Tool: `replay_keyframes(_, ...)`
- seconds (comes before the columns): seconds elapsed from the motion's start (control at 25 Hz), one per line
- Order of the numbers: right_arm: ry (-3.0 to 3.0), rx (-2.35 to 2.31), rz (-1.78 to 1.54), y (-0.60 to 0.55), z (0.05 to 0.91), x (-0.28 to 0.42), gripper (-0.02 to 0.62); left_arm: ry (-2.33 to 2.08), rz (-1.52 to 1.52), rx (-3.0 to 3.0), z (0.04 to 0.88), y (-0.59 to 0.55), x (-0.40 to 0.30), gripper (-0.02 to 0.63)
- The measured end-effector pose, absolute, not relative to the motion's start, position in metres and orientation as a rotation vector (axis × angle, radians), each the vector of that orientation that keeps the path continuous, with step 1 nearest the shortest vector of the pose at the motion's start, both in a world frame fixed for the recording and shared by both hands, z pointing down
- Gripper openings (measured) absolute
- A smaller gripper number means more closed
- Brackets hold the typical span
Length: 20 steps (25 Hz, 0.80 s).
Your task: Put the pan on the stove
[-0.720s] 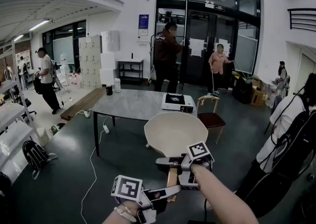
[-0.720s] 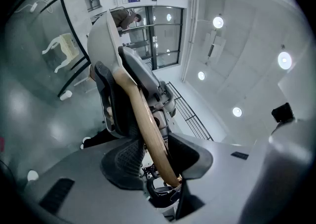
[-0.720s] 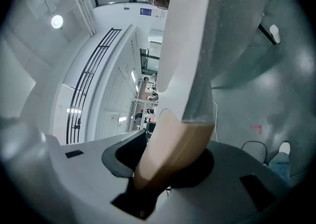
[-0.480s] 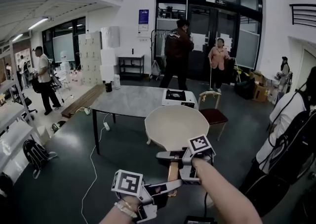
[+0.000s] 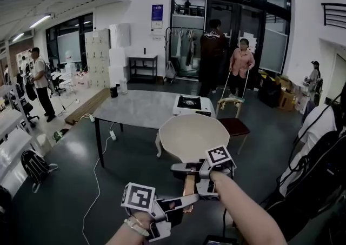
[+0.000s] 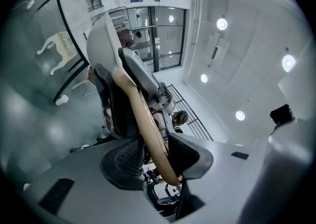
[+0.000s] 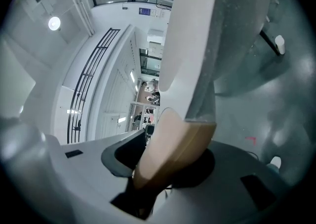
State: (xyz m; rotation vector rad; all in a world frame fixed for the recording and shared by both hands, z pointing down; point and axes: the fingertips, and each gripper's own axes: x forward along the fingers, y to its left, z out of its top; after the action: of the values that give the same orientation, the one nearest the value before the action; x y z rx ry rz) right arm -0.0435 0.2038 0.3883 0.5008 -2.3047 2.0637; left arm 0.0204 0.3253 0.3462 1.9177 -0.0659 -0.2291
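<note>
The pan point(image 5: 190, 136) hangs in mid-air, well short of the table point(image 5: 130, 113). I reckon its wide bowl could twist on the slim wooden handle point(image 5: 188, 189) and come down crooked on the portable stove point(image 5: 190, 105) at the table's right edge. Both tools pinch that handle, jaws partly spread around it: the right gripper point(image 5: 186, 168) beside the bowl, the left gripper point(image 5: 181, 204) at its tail.

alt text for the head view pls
The left gripper and right gripper both clamp the wooden handle of a cream round pan held in mid-air. Ahead, a white portable stove sits on a grey table; people stand near glass doors beyond.
</note>
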Motion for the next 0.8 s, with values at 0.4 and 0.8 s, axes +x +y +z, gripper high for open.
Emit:
replay_keyframes(0.4, -2.287, 0.503, 2.086, 0.149, 0.414, -0.032, 0.173, -0.043, -0.208, 1.890, 0.368, 0.272, 0.032, 0.163)
replay_keyframes(0.8, -2.296, 0.555, 2.055, 0.055, 0.423, -0.039, 0.173, 0.016, -0.215, 1.880, 0.376, 0.180, 0.022, 0.163)
